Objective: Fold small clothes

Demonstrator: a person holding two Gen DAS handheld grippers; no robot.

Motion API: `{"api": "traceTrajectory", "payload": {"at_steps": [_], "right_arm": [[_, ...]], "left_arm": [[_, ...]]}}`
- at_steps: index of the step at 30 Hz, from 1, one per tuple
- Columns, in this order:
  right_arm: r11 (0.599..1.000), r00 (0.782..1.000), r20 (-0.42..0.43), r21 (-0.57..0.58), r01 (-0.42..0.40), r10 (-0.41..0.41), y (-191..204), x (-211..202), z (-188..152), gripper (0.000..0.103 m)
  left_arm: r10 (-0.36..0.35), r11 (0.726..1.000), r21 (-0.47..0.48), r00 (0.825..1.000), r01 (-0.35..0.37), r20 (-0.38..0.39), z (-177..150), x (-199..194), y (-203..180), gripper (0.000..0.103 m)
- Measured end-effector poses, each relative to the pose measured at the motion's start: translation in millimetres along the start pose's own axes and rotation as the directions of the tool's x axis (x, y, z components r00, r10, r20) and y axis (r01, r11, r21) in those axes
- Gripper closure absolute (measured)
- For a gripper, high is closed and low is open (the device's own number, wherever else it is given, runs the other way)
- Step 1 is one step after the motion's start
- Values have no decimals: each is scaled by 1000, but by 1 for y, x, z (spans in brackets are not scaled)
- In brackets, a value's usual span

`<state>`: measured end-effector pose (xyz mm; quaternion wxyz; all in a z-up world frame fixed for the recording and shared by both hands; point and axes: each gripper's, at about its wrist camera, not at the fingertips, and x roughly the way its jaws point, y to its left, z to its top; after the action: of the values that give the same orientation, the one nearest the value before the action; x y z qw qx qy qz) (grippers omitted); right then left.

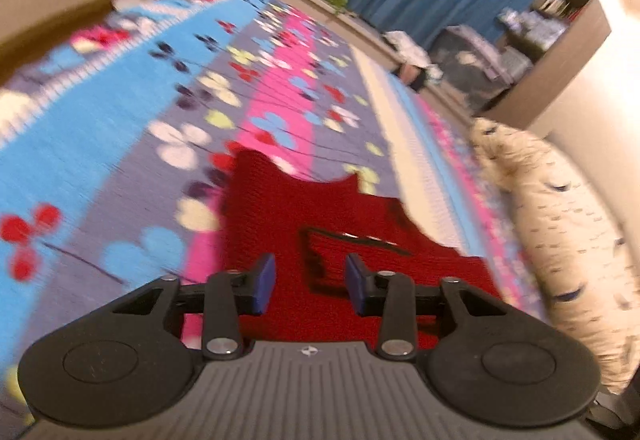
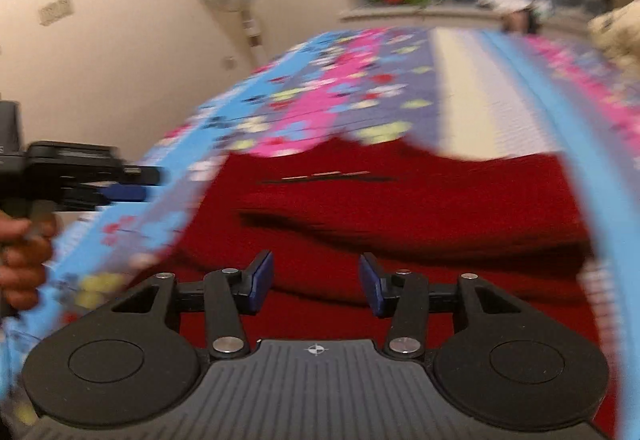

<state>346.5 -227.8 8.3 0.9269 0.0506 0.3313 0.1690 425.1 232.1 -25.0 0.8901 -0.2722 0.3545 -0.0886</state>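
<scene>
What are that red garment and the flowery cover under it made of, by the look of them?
The red garment looks like matte knitted yarn, perhaps wool or acrylic: fine ribbed rows show across it. The flowery cover seems a woven or terry-like cotton fabric, printed, with faint ridged lines; blur leaves that uncertain.

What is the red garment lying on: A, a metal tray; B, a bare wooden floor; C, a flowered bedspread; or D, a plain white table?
C: the red garment lies spread on the bedspread, whose blue, pink and grey stripes carry flowers on all sides of it.
</scene>
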Motion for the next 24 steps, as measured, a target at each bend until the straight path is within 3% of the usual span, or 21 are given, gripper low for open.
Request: {"api": "traceTrajectory", "payload": {"at_steps": [4, 8, 9, 12, 14, 16, 17, 19, 21, 24], "right_arm": [[982, 979, 82, 60, 181, -186, -73, -42, -14, 49], [949, 953, 97, 166, 268, -286, -114, -56, -55, 48], [943, 955, 54, 184, 278, -292, -120, -54, -57, 48], [949, 955, 124, 203, 242, -270, -120, -51, -51, 46], [949, 955, 115, 192, 249, -274, -120, -40, -49, 46], [952, 959, 92, 182, 248, -267, -118, -25, -49, 46], [954, 960, 87, 166, 249, -266, -117, -19, -48, 46], [954, 956, 90, 143, 265, -279, -111, -16, -47, 46], [950, 952, 107, 154, 271, -288, -110, -16, -43, 46], [947, 944, 137, 169, 275, -299, -109, -11, -38, 45]], "left_arm": [[-79, 997, -22, 996, 79, -30, -8, 27, -4, 65], [-90, 990, -107, 996, 87, -18, -9, 54, 4, 65], [-79, 991, -112, 997, 77, -13, -10, 59, 5, 63], [-32, 995, -100, 999, 29, -29, -10, 80, 5, 61], [-30, 997, -75, 998, 26, -52, -12, 92, 3, 62], [-37, 999, -12, 996, 36, -77, -16, 98, -3, 90], [-12, 999, 40, 997, 16, -80, -17, 98, -7, 93], [-10, 999, 45, 999, 12, -49, -9, 86, -9, 96], [-33, 999, 21, 999, 32, 42, 4, 55, -13, 97], [6, 997, 78, 995, -14, 104, 9, 22, -20, 96]]}}
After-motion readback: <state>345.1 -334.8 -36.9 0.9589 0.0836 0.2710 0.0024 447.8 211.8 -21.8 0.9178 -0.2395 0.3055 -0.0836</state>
